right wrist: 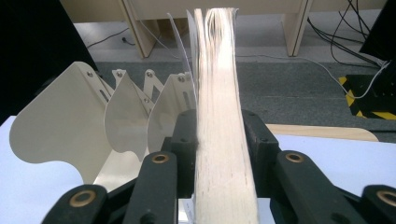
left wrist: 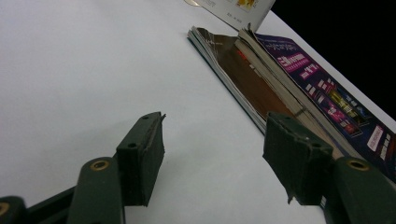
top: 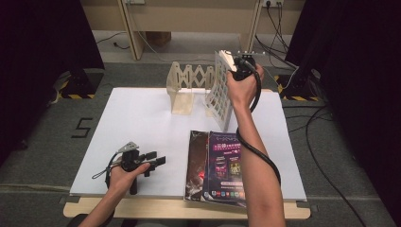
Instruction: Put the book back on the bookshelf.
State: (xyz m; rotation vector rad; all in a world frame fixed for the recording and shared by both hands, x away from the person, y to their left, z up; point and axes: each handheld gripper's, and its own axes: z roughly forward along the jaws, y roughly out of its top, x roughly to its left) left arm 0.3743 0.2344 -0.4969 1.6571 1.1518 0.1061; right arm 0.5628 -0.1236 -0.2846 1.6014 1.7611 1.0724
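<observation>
White board (top: 142,123): covers tabletop, carries everything.
Book (top: 221,87): upright, held edge-on near far edge, just right of rack, bottom corner by the magazines.
R gripper (right wrist: 219,140): clamped on book's page edge, pads pressing both sides.
L gripper (top: 158,162): near front-left corner, jaws wide, nothing between.
Rack (top: 187,87): cream accordion dividers, far edge, centre.
Magazines (top: 215,165): two, flat, front edge, right of centre.
</observation>
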